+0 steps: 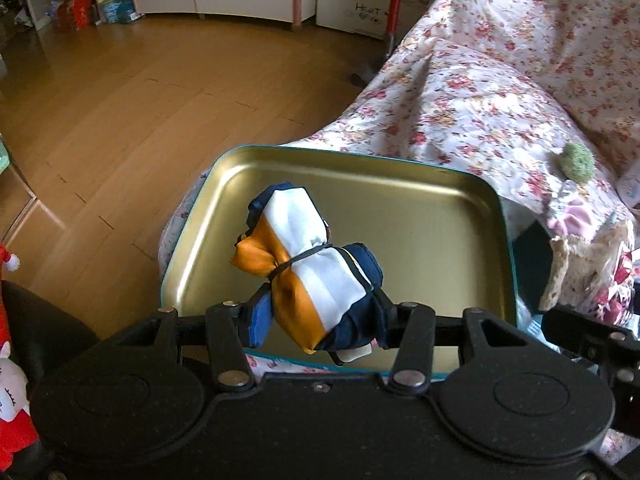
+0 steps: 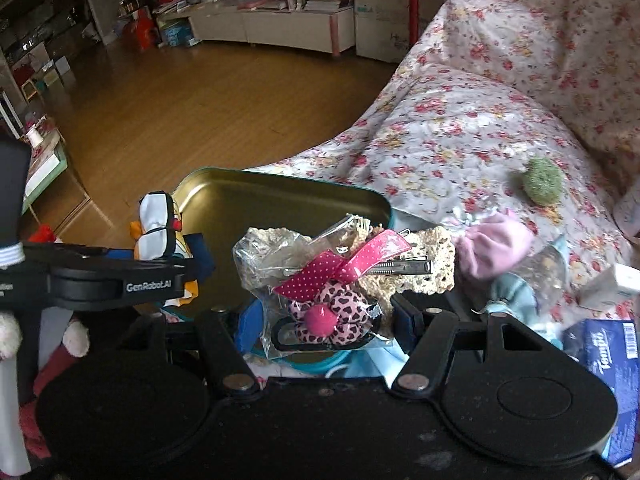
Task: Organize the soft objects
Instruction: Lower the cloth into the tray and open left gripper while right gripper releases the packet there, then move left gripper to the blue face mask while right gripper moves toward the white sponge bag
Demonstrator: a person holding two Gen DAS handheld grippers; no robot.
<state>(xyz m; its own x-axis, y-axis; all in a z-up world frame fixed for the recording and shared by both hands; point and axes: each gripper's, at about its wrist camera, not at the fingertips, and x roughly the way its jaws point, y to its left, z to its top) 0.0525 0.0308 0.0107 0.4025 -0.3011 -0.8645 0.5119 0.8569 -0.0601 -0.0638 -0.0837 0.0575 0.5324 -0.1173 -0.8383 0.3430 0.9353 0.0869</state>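
Observation:
My left gripper (image 1: 320, 320) is shut on a rolled cloth bundle (image 1: 308, 260), orange, white and navy, tied with a black band, held over the gold tin tray (image 1: 420, 216). The bundle also shows in the right wrist view (image 2: 158, 224), at the left beside the tray (image 2: 280, 200). My right gripper (image 2: 324, 320) is shut on a clear packet of hair accessories (image 2: 328, 280) with a pink dotted bow, a leopard-print flower and cream lace, held at the tray's near right corner.
A floral sheet (image 2: 460, 140) covers the sofa. On it lie a green fuzzy ball (image 2: 542, 180), a pink scrunchie (image 2: 496, 248), a light blue cloth (image 2: 512, 292) and a blue tissue pack (image 2: 608, 356). A red and white plush (image 1: 10, 380) is at the left.

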